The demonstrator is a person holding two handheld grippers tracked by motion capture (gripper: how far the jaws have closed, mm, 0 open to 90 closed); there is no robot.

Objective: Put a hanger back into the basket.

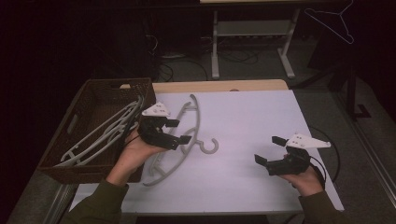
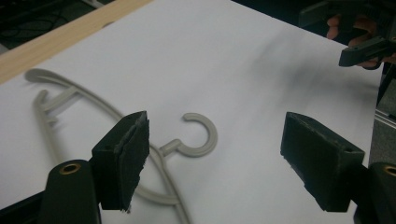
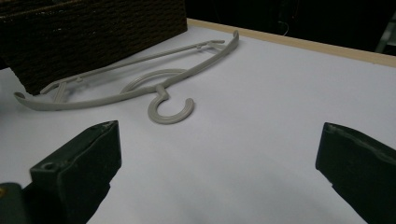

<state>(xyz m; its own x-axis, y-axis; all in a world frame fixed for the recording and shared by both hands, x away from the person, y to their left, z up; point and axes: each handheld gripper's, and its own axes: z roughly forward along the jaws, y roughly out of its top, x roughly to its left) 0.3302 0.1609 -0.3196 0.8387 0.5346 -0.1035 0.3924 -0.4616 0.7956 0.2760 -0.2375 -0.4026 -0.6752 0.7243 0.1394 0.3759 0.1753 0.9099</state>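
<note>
Sleeves and hands come in from the six o'clock edge of the high view. At about four o'clock the right gripper [image 1: 271, 153] rests low over the white table [image 1: 252, 121], jaws spread wide with nothing between them. At about eight o'clock the left gripper [image 1: 176, 131] hangs over a grey hanger [image 1: 196, 122] lying flat on the table, jaws likewise parted and clear of it; in the left gripper view the hanger's hook [image 2: 201, 138] lies on the table beyond the jaws. Farther out, at ten o'clock, a brown wicker basket [image 1: 95, 91] sits against the table's edge, holding more grey hangers [image 1: 100, 135].
</note>
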